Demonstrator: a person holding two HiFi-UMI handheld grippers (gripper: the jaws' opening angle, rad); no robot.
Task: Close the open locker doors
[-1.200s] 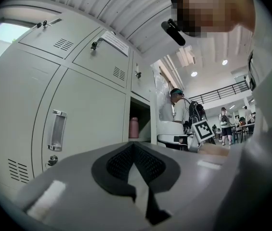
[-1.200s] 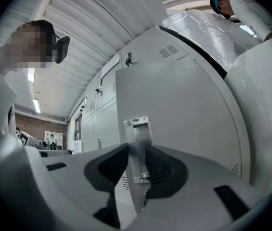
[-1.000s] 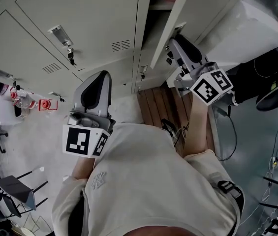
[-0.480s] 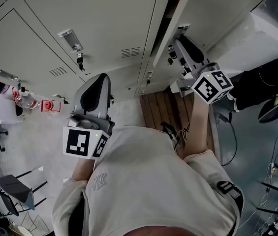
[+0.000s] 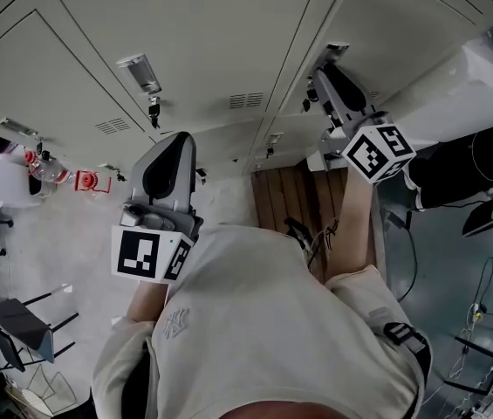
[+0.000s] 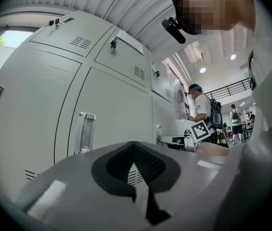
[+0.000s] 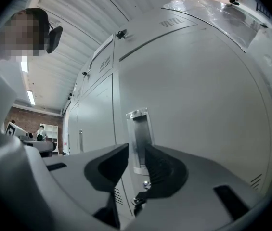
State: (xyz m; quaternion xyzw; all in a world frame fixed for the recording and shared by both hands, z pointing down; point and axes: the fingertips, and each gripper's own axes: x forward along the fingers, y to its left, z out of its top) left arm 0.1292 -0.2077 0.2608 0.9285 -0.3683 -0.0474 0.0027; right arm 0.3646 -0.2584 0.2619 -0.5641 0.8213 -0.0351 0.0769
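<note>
The grey locker door (image 5: 386, 33) at the right lies flush with its neighbours, with no dark gap beside it. My right gripper (image 5: 318, 78) is up against this door just below its recessed handle (image 5: 335, 51). In the right gripper view the jaws of the right gripper (image 7: 136, 153) stand slightly apart with nothing between them; the handle (image 7: 138, 138) and a key (image 7: 146, 184) show through the gap. My left gripper (image 5: 176, 140) hangs back from the lockers, level with a lower door. The left gripper (image 6: 135, 150) is shut and empty, facing a closed door with a handle (image 6: 85, 131).
A strip of wooden flooring (image 5: 285, 195) runs along the locker base between my arms. Red items (image 5: 85, 182) and chairs (image 5: 19, 326) stand at the left. A person's dark legs (image 5: 455, 164) and cables are at the right. Other people (image 6: 200, 112) stand further off.
The dark gap beside the right locker door narrowed and vanished as the door swung shut under my right gripper. The left gripper kept its place.
</note>
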